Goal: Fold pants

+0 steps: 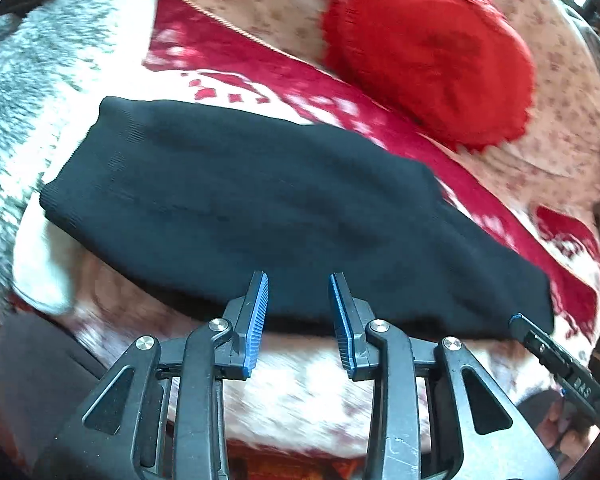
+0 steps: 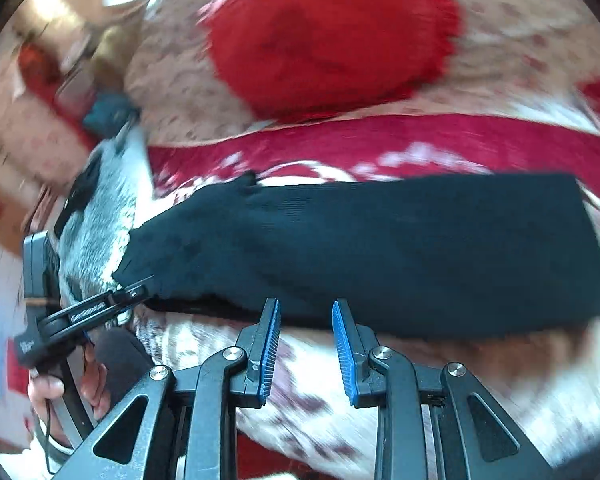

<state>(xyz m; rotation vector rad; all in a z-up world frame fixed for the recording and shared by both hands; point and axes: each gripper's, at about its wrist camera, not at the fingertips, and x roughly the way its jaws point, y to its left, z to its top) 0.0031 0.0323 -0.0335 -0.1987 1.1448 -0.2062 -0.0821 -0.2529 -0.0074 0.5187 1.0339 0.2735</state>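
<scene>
- Black pants folded into a long band, lying across the middle of the left wrist frame on a red-and-white patterned blanket.
- Left gripper at lower centre, jaws apart with nothing between them, blue pads at the near edge of the pants (contact unclear).
- Right gripper at lower centre of its frame, likewise spread and empty.
- Red round cushion at upper right, behind the pants.
- Grey fuzzy fabric at upper left, beside the pants' end.

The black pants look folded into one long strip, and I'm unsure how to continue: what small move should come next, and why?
Probably ease both open grippers, left and right, forward onto the black pants; both hover at its near edge, gripping nothing.
</scene>
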